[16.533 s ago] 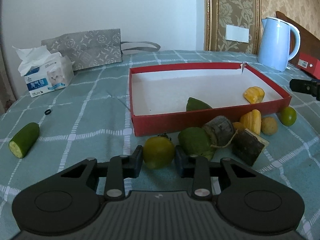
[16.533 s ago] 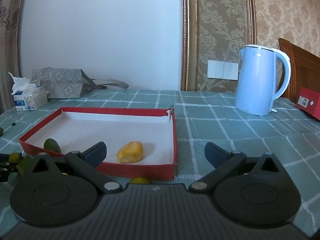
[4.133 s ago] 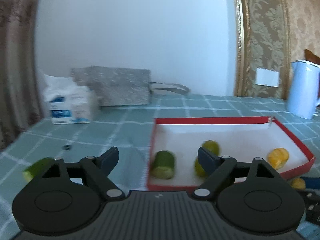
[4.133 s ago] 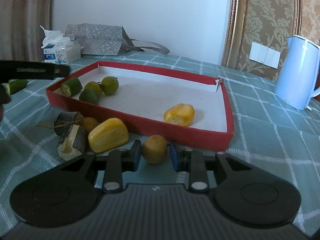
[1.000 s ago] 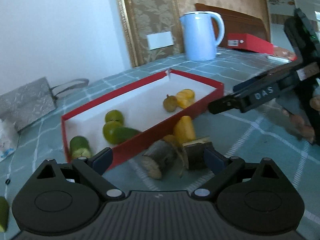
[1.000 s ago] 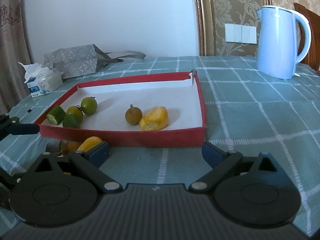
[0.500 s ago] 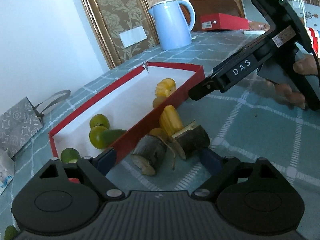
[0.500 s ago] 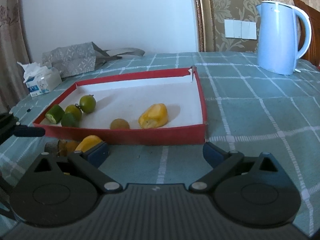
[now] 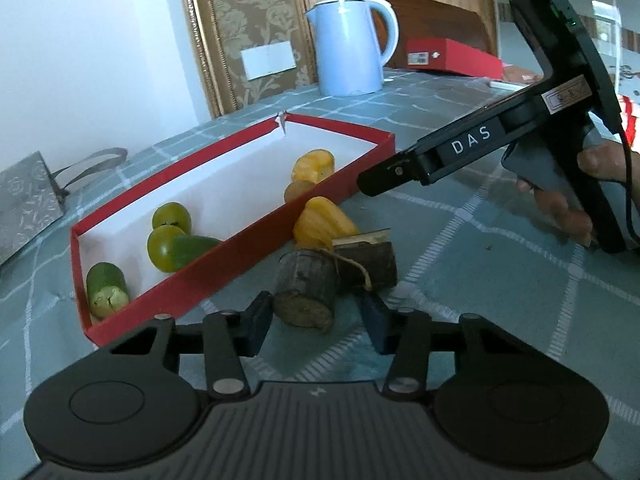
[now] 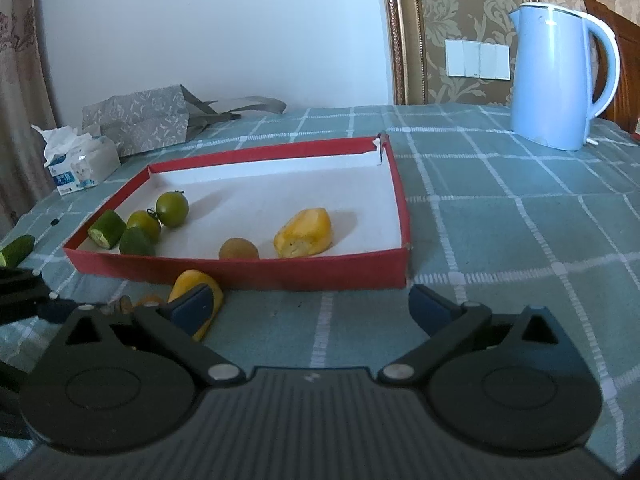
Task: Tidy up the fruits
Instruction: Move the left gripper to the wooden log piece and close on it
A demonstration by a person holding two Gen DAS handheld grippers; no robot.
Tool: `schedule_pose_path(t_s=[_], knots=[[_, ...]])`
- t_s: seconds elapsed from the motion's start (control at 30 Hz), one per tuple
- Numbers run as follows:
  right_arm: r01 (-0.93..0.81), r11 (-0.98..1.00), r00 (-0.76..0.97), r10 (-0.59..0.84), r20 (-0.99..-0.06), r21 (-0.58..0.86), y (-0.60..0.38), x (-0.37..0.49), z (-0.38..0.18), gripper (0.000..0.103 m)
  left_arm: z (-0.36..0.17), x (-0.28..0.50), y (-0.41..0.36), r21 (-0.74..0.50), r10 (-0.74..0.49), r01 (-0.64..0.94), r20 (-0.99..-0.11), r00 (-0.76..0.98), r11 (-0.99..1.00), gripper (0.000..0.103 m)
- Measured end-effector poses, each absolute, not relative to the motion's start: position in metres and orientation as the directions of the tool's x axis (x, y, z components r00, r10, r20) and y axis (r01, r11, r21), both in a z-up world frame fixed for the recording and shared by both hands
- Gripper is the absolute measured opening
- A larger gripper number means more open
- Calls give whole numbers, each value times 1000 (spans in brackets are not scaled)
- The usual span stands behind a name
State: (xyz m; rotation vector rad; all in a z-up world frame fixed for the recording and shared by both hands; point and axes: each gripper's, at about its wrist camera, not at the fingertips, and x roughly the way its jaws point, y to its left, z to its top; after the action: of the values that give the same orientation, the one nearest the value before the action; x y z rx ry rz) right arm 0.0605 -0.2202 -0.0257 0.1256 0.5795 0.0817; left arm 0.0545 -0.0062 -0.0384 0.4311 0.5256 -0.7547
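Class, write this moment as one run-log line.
left claw: closing around log piece | right claw: open, empty | red tray: six fruits inside

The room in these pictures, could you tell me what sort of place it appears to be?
Probably a room in a home, perhaps a dining room: a table with a checked tablecloth, a blue electric kettle, a tissue box, and patterned wallpaper behind.

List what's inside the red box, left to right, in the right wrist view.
In the red box: cut cucumber piece → dark green fruit → stemmed green fruit → small brown fruit → yellow fruit piece. A second round green fruit overlaps the first two, so it is left out.
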Motion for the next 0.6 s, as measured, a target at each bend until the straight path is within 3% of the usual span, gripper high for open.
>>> schedule_pose_path(t_s=[0.6], knots=[[-28,990,844,97,-528,137,-222,58,-25,103,-39,49,-22,230,-498,711,-573,651,664,49]])
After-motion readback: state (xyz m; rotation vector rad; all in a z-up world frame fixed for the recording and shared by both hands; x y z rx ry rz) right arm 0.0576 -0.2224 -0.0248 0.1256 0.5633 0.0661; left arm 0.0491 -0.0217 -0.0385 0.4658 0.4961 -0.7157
